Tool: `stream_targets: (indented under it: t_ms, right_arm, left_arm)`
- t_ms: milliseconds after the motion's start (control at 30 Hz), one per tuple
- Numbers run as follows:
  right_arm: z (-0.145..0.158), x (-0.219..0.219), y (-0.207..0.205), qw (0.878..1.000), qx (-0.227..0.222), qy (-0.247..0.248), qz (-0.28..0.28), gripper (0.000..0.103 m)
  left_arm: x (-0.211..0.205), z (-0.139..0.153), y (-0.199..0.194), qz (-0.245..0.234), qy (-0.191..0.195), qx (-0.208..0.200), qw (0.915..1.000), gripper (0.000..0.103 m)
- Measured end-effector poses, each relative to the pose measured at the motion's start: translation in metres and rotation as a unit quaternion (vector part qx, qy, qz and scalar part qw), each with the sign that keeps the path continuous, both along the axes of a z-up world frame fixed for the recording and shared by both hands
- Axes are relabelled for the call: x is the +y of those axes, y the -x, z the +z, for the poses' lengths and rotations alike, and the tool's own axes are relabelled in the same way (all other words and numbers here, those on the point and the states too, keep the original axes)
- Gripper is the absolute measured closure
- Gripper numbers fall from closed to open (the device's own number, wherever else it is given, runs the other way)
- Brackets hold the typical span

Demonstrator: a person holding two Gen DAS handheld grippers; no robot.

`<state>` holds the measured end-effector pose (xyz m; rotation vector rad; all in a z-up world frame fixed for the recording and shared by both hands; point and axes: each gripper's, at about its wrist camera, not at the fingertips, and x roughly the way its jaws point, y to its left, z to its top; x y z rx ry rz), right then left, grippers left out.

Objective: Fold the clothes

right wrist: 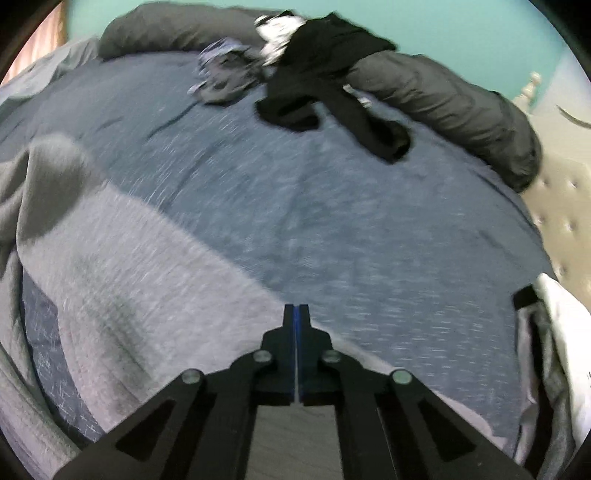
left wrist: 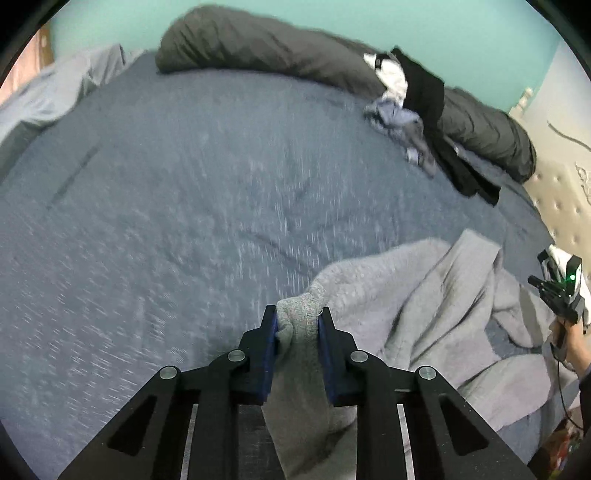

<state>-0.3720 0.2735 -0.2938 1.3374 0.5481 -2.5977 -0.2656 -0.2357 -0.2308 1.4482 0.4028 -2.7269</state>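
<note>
A light grey sweater (left wrist: 424, 291) lies rumpled on the blue bedspread (left wrist: 184, 192). My left gripper (left wrist: 297, 317) is shut on a bunched edge of it, and the cloth hangs down between the jaws. In the right wrist view the same grey sweater (right wrist: 122, 266) spreads out to the left and under my right gripper (right wrist: 296, 314). Its jaws are pressed together on the sweater's thin edge, and grey cloth shows beneath them. The right gripper also shows at the right edge of the left wrist view (left wrist: 557, 291).
A dark grey rolled duvet (left wrist: 266, 48) lies along the far side of the bed. Black clothes (right wrist: 325, 74), a white garment (right wrist: 277, 29) and a blue-grey one (right wrist: 225, 70) are heaped by it. A white and grey garment (right wrist: 557, 350) lies at right. A tufted beige headboard (left wrist: 561, 192) stands at right.
</note>
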Motion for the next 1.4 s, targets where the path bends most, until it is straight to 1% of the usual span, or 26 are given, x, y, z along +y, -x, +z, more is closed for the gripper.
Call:
stream_targets:
  t_ms: [67, 133, 167, 233, 267, 300, 333, 400, 533, 600, 667, 700, 767, 833, 900, 1000, 1100, 1167, 1233, 1267, 1300, 1367, 1400]
  right_arm:
    - [0.008, 0.007, 0.0, 1.0, 0.003, 0.015, -0.002, 0.103]
    - [0.015, 0.012, 0.001, 0.999, 0.005, 0.042, 0.006, 0.103]
    - [0.018, 0.012, 0.002, 0.998, -0.001, 0.066, 0.02, 0.103]
    - [0.013, 0.008, 0.006, 0.993, -0.04, 0.103, 0.038, 0.102]
    - [0.007, 0.004, 0.009, 0.992, -0.055, 0.102, 0.04, 0.1]
    - [0.002, -0.001, 0.011, 0.993, -0.061, 0.095, 0.041, 0.089]
    - [-0.003, -0.005, 0.013, 0.993, -0.063, 0.088, 0.043, 0.068]
    - [-0.015, -0.01, 0.019, 0.993, -0.078, 0.082, 0.042, 0.041]
    - [-0.032, -0.018, 0.031, 0.99, -0.095, 0.084, 0.056, 0.041]
    - [-0.04, -0.026, 0.035, 0.991, -0.098, 0.063, 0.066, 0.041]
    - [-0.045, -0.031, 0.035, 0.991, -0.097, 0.054, 0.08, 0.043]
    - [-0.046, -0.033, 0.034, 0.99, -0.096, 0.055, 0.086, 0.051]
    - [-0.046, -0.035, 0.031, 0.99, -0.091, 0.053, 0.094, 0.059]
    - [-0.045, -0.039, 0.025, 0.991, -0.076, 0.037, 0.1, 0.083]
    - [-0.045, -0.043, 0.02, 0.992, -0.066, 0.022, 0.108, 0.095]
    - [-0.043, -0.049, 0.013, 0.991, -0.052, 0.0, 0.122, 0.097]
    - [-0.031, -0.045, 0.009, 0.993, -0.028, 0.006, 0.116, 0.098]
    - [-0.019, -0.04, 0.007, 0.994, -0.008, 0.012, 0.11, 0.098]
    - [-0.004, -0.035, 0.006, 0.995, 0.011, 0.018, 0.103, 0.098]
    - [0.004, -0.031, 0.007, 0.995, 0.021, 0.021, 0.099, 0.098]
    - [0.014, -0.028, 0.009, 0.995, 0.032, 0.024, 0.095, 0.098]
    - [0.032, -0.021, 0.006, 0.995, 0.05, 0.027, 0.085, 0.098]
    - [0.041, -0.017, 0.008, 0.995, 0.055, 0.032, 0.079, 0.098]
  left_arm:
    - [-0.002, 0.013, -0.002, 0.003, 0.005, 0.013, 0.9999, 0.082]
    - [-0.003, 0.026, -0.003, 0.007, 0.01, 0.026, 0.9996, 0.082]
    - [-0.004, 0.029, -0.002, 0.007, 0.011, 0.026, 0.9996, 0.082]
    - [-0.006, 0.035, 0.0, 0.007, 0.012, 0.028, 0.9995, 0.083]
    - [-0.007, 0.035, 0.0, 0.008, 0.01, 0.028, 0.9995, 0.083]
    - [-0.008, 0.036, -0.001, 0.009, 0.009, 0.029, 0.9995, 0.083]
    - [-0.009, 0.037, -0.001, 0.01, 0.008, 0.029, 0.9995, 0.083]
    - [-0.009, 0.035, -0.001, 0.009, 0.009, 0.028, 0.9995, 0.083]
    - [-0.01, 0.033, 0.0, 0.007, 0.011, 0.026, 0.9996, 0.083]
    - [-0.01, 0.031, 0.0, 0.006, 0.012, 0.025, 0.9996, 0.083]
    - [-0.01, 0.03, 0.0, 0.005, 0.013, 0.023, 0.9996, 0.083]
    - [-0.01, 0.029, 0.0, 0.005, 0.013, 0.023, 0.9996, 0.083]
    - [-0.01, 0.028, 0.0, 0.004, 0.014, 0.022, 0.9997, 0.083]
    - [-0.01, 0.028, 0.0, 0.003, 0.015, 0.021, 0.9997, 0.083]
    - [-0.01, 0.029, 0.0, 0.004, 0.016, 0.022, 0.9996, 0.083]
    - [-0.008, 0.032, -0.002, 0.005, 0.02, 0.024, 0.9995, 0.083]
    - [-0.007, 0.036, -0.004, 0.006, 0.023, 0.027, 0.9994, 0.083]
    - [-0.009, 0.041, -0.007, 0.017, 0.029, 0.031, 0.999, 0.084]
    - [-0.014, 0.048, -0.01, 0.031, 0.034, 0.039, 0.9982, 0.089]
    - [-0.017, 0.053, -0.012, 0.043, 0.039, 0.048, 0.9972, 0.103]
    - [-0.022, 0.061, -0.014, 0.058, 0.05, 0.06, 0.9953, 0.103]
    - [-0.036, 0.073, -0.017, 0.076, 0.037, 0.077, 0.9934, 0.103]
    - [-0.041, 0.072, -0.014, 0.078, 0.033, 0.068, 0.994, 0.103]
